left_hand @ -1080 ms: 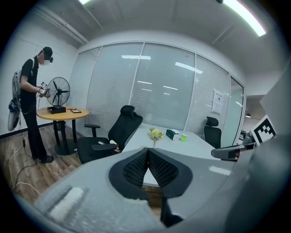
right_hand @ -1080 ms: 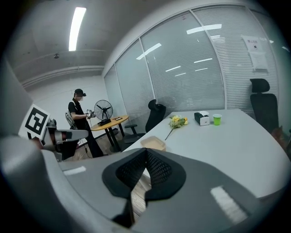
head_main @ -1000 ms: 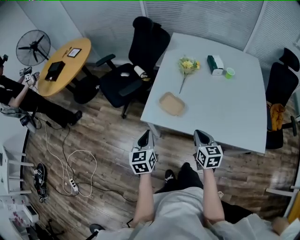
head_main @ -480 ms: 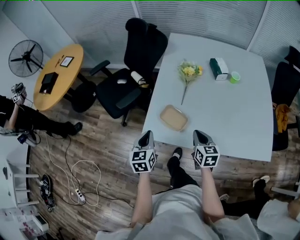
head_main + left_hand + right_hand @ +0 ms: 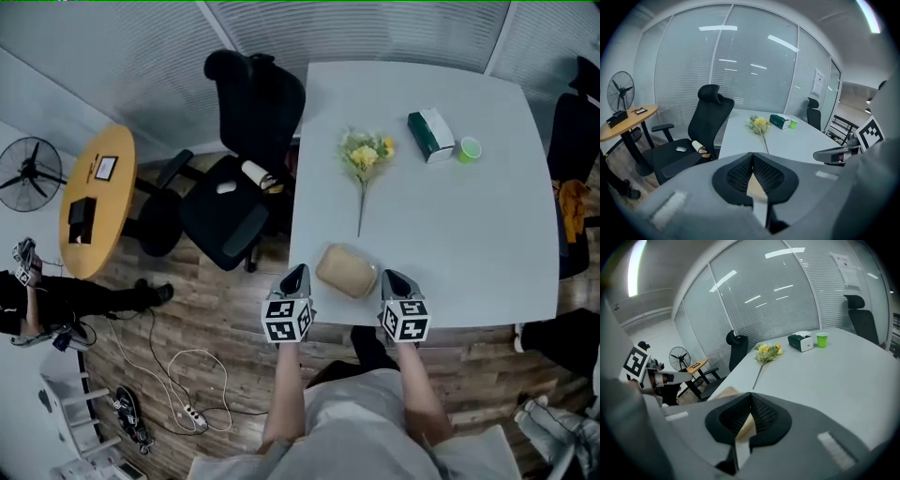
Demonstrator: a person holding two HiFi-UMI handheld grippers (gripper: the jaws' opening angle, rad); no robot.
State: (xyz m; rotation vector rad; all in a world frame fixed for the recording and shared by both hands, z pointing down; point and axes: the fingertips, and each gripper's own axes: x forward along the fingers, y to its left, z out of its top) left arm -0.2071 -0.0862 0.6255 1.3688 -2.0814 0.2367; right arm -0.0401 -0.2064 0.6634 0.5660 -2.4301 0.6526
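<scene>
A shallow tan dish [image 5: 347, 270] is seen lying at the near edge of the white worktop [image 5: 450, 234], just between the two grippers. The left gripper [image 5: 296, 273] is held just beside the dish's left end, at the worktop's near corner. Its jaws are pressed together at the tips, with nothing pinched, as is shown in the left gripper view [image 5: 752, 161]. A sliver of the dish [image 5: 757, 188] is glimpsed behind them. The right gripper [image 5: 393, 277] is held just beside the dish's right end. Its jaws are likewise closed tip to tip and empty [image 5: 751, 400], and the dish [image 5: 724, 392] is caught low and left of them.

Farther up the worktop a bunch of yellow flowers [image 5: 364, 156] is laid, its stem pointed towards the dish. A green box [image 5: 429, 134] and a small green cup [image 5: 470, 148] are set side by side near the far right corner. A black office chair [image 5: 246, 122] is parked off the worktop's left side. Beyond it, a round wooden table [image 5: 94, 202] and a standing fan [image 5: 23, 173] are seen.
</scene>
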